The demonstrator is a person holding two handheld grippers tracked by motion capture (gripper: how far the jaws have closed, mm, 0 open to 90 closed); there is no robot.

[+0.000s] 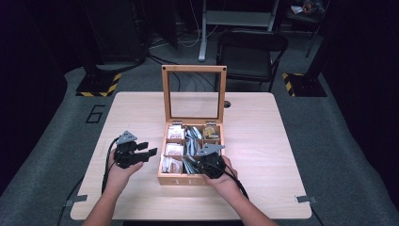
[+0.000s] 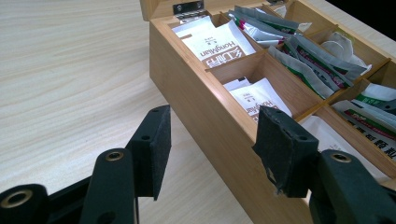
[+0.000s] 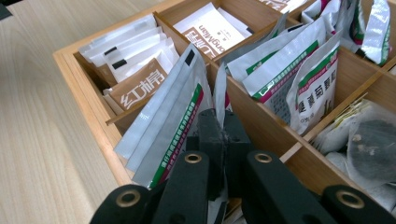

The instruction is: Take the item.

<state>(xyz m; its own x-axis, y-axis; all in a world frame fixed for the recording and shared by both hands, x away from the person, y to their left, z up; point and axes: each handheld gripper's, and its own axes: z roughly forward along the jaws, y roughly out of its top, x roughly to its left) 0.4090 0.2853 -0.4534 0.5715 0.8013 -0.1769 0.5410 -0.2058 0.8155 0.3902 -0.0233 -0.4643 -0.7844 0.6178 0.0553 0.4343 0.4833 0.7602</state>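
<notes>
looking down from the high view, i have my right gripper (image 1: 203, 162) dipped into the near middle compartment of the wooden tea box (image 1: 175, 179), which sits in the middle of the table (image 1: 263, 155) with its glass lid (image 1: 194, 94) standing upright at the back, out of the way of my reach. my left gripper (image 1: 141, 153) waits on the table just left of the box, not touching it, i think so it is ready to steady the box if it slides.

along the left gripper view, my two pads (image 2: 154, 149) stand apart with nothing between them; the box wall (image 2: 205, 116) runs close by the right-hand jaw, and past it i see white sachets (image 2: 219, 44) lying in the compartments by that wall and silver-green ones (image 2: 303, 56) in the middle row.

along the right gripper view, my jaws are pressed together on the edge of one silver sachet (image 3: 220, 100) that stands upright against a divider (image 3: 254, 119). its neighbours, the silver-green packets (image 3: 173, 116), lean off to the side, so i can catch a single edge rather than a bundle. a brown sachet (image 3: 140, 88) lies in the next compartment. i judge the grip made and a straight lift next; the pinch is on a thin edge, so it could slip.
</notes>
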